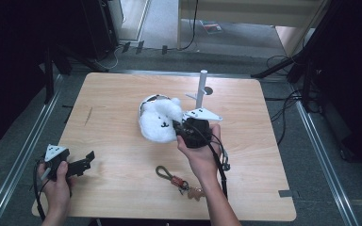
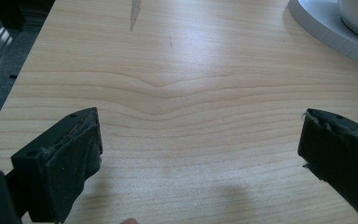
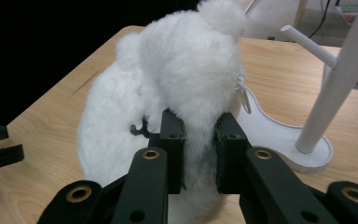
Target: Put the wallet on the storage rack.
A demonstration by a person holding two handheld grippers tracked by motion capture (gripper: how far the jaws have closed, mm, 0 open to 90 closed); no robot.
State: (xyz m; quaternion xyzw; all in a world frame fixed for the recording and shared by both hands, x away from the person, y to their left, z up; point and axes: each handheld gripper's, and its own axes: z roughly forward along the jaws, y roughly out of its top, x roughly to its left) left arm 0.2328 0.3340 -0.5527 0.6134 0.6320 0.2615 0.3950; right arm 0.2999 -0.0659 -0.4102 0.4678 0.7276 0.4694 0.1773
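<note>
The right gripper (image 3: pixel 199 149) is gripping a fold of the white plush toy (image 3: pixel 168 93); its jaws are pressing the fur from both sides. The toy is sitting near the middle of the counter (image 1: pixel 122 155), just beside the white stand (image 1: pixel 201 89), with its body reaching away from the gripper. The left gripper (image 1: pixel 87 160) is resting at the near left corner of the counter, well apart from the toy, and its jaws are standing wide open over bare wood. A keychain (image 1: pixel 176 180) is lying near the right forearm.
</note>
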